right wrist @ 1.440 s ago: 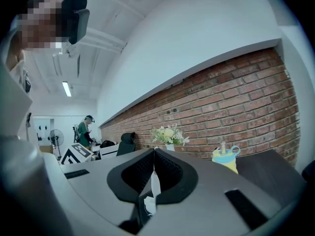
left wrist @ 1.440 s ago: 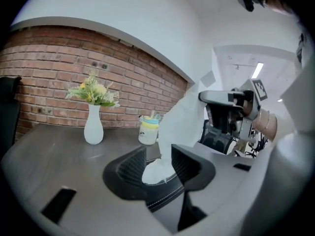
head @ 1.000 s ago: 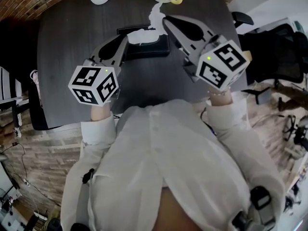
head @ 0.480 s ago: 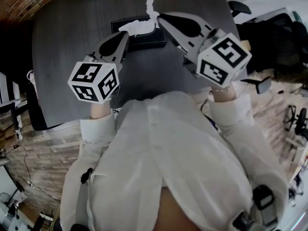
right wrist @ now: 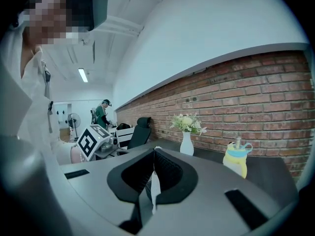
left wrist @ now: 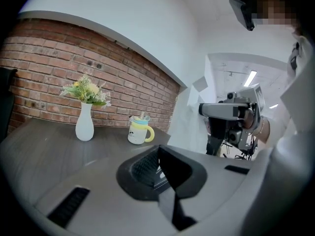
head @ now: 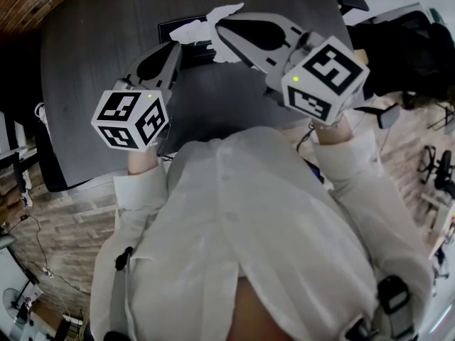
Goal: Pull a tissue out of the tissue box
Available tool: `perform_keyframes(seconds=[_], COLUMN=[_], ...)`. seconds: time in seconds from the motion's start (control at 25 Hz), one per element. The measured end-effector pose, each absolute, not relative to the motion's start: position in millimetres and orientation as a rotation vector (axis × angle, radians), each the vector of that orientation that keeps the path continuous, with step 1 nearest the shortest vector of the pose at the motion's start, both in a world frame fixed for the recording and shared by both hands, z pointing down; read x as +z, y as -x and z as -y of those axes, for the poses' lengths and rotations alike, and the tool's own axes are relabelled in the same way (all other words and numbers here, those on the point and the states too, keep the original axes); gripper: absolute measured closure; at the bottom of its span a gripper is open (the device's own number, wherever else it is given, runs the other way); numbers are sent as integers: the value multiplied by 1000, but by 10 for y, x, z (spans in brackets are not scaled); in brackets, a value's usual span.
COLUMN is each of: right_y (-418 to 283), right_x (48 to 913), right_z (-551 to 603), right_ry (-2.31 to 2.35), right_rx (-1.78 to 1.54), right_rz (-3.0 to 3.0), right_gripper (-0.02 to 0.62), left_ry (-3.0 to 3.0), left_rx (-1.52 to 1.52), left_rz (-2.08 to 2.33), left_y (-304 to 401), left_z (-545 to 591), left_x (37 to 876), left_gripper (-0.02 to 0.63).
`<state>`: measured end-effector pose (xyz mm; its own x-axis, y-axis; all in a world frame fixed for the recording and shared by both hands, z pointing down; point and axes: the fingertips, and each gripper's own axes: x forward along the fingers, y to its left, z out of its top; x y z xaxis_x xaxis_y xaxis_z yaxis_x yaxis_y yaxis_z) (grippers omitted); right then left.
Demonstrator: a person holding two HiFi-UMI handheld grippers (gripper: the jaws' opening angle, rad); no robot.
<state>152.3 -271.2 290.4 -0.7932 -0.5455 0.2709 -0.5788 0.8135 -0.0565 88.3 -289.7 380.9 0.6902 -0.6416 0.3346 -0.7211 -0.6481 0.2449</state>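
White tissue (head: 197,27) lies pinched between closed jaws of the right tool (head: 222,31).

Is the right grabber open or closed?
Closed. In the right gripper view, the right gripper has its jaws pressed together on a thin strip of white tissue between them.

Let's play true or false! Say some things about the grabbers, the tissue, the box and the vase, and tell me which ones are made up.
1. The right gripper is pinching a white tissue. True.
2. The vase is red. False: it is white, with flowers in it.
3. The tissue box is black. True.
4. The left gripper has its jaws wide open. False: its jaws are shut together.
5. The cup stands on the floor. False: it stands on the dark table, beside the vase.
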Motion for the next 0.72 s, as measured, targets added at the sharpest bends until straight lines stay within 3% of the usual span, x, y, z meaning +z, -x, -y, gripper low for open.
perform_keyframes(seconds=[0.72], right_y=[-1526], right_x=[2968], right_z=[2726], right_ry=[-828], right_rx=[181], right_rz=[2713], right_gripper=[591], left_ry=[-2527], left_rx=[303], left_rz=[1040], left_y=[-973], left_z=[2871], left_x=[3891], left_gripper=[601])
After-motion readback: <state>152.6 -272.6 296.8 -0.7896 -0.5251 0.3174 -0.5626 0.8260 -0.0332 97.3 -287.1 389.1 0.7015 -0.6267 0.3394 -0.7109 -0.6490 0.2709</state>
